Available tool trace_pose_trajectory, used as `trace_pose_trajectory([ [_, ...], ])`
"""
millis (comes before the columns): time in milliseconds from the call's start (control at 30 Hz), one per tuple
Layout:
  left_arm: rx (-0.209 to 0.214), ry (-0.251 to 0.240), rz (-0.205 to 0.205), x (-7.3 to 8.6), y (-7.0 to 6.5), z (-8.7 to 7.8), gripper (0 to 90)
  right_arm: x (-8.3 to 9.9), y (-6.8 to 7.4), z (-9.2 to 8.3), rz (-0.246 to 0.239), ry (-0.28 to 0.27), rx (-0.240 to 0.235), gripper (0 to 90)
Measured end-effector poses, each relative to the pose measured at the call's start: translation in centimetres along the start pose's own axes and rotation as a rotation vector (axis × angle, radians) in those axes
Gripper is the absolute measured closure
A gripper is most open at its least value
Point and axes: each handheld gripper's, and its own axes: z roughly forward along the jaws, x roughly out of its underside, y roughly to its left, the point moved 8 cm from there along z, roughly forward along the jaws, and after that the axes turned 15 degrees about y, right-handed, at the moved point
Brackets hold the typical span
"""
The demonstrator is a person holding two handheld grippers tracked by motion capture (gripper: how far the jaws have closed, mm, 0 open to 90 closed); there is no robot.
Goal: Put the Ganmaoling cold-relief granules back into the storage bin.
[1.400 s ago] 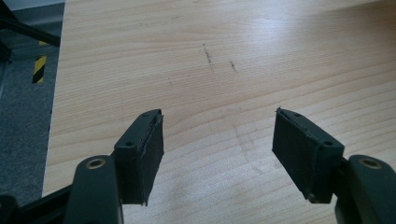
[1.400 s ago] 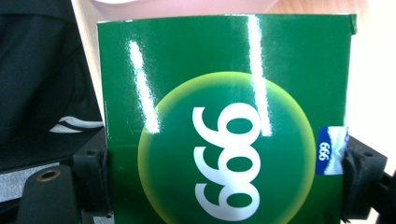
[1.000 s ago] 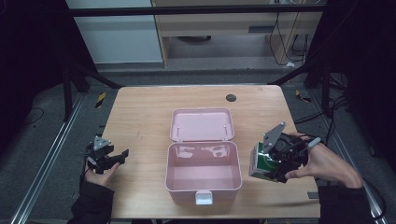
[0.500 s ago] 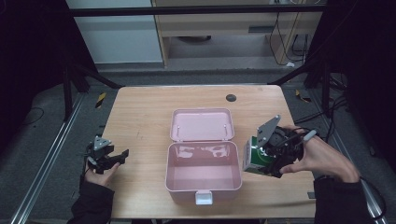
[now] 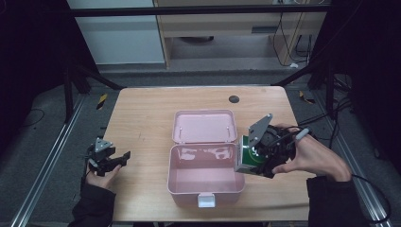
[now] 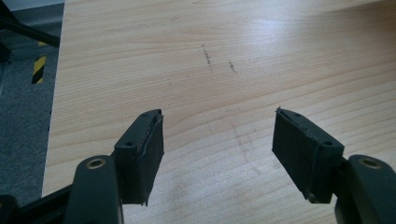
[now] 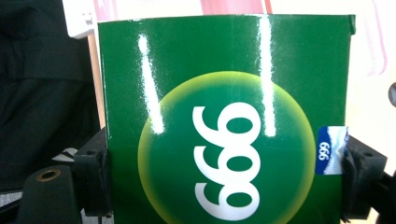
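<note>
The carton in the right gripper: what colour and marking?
Green carton with a yellow-green circle and white 999, seen upside down; clearest in the right gripper view.

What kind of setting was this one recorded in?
Probably a lab or workshop recording bay: a lone wooden table boxed in by dark metal framing, with cables trailing under a bench behind.

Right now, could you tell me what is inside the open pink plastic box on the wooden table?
The open pink plastic box shows only bare pink floor and glare. Its right corner is hidden by the green carton clamped in the right gripper at its rim.
</note>
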Motion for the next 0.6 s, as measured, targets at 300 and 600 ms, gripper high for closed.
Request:
trace_pose_trajectory([
  [300, 0.000, 0.000, -0.002, 0.0, 0.0, 0.0, 33.2, -1.6, 0.3, 0.0, -0.029, -0.008, -0.004, 16.3],
  [600, 0.000, 0.002, 0.000, 0.0, 0.0, 0.1, 33.2, -3.2, 0.6, 0.0, -0.058, -0.022, -0.010, 16.3],
])
